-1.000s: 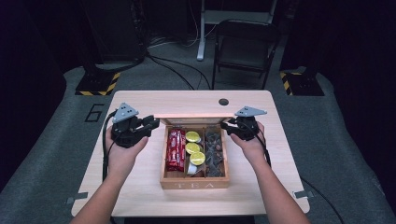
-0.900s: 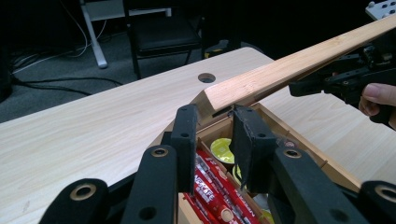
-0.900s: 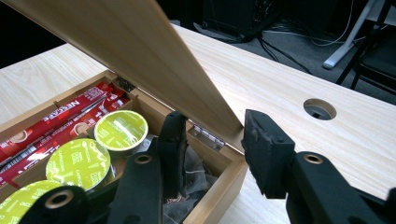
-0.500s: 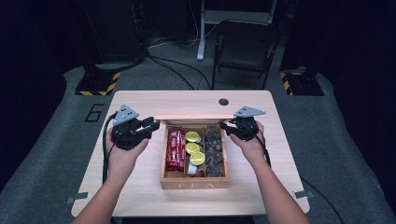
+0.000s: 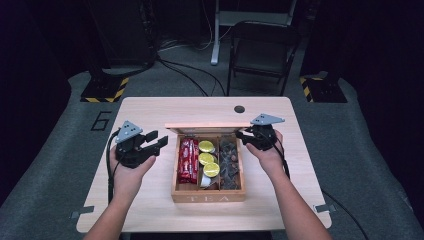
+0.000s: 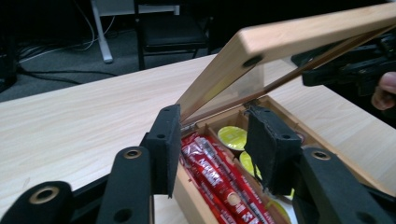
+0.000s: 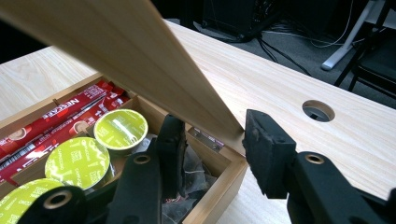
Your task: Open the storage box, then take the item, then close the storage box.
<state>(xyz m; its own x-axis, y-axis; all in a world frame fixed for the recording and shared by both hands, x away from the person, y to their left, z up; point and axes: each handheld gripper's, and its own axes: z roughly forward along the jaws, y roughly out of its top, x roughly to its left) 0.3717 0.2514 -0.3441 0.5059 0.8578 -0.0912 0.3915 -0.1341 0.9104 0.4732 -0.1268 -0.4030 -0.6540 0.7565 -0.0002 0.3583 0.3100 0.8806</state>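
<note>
A wooden tea box stands mid-table, its lid tilted up over the back edge. Inside lie red sachets, green capsules and dark tea bags. My left gripper hovers open just left of the box, apart from it. In the left gripper view its jaws frame the box's corner, the sachets and the raised lid. My right gripper is at the box's back right corner. In its own view the right gripper is open, with the lid's end edge between the jaws.
A round cable hole sits in the table behind the box. A folding chair and cables are on the floor beyond the far edge. Bare tabletop lies on both sides of the box.
My left gripper has drawn back a little from the box, toward the person and leftward. The right gripper and the lid have barely moved.
</note>
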